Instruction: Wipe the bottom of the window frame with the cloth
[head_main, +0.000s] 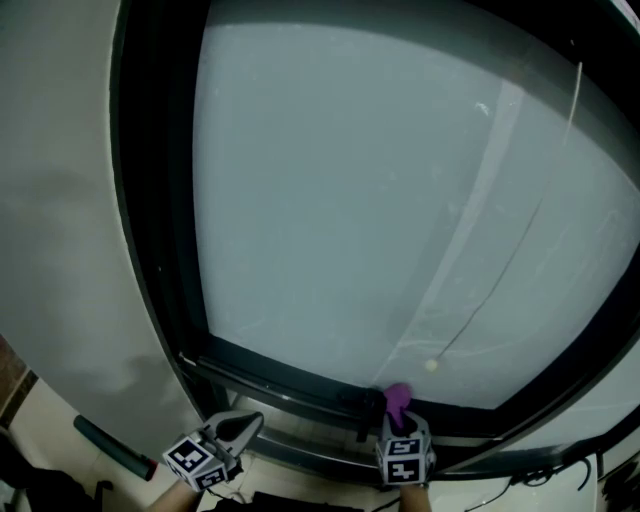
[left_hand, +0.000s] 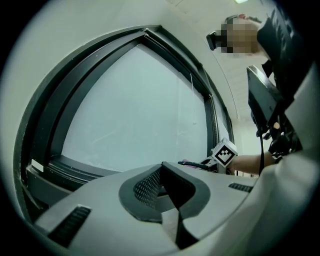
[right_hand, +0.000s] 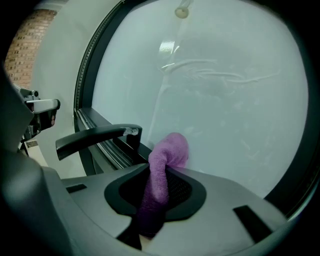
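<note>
Nearest, two grippers: right gripper (right_hand: 155, 197) clamped on one purple cloth (right_hand: 167, 150), left gripper (left_hand: 167, 187) pressed together, empty. Cloth tip raised by the lower edge of the glass (head_main: 380, 200), just above the bottom rail of the window frame (head_main: 270, 365); contact unclear. One black handle (right_hand: 95, 135) jutting just left of it, crowding that side. Rail otherwise open toward the left corner.

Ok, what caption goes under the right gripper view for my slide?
Right tool shut on a purple cloth, held up by the pale window glass next to a black handle.
</note>
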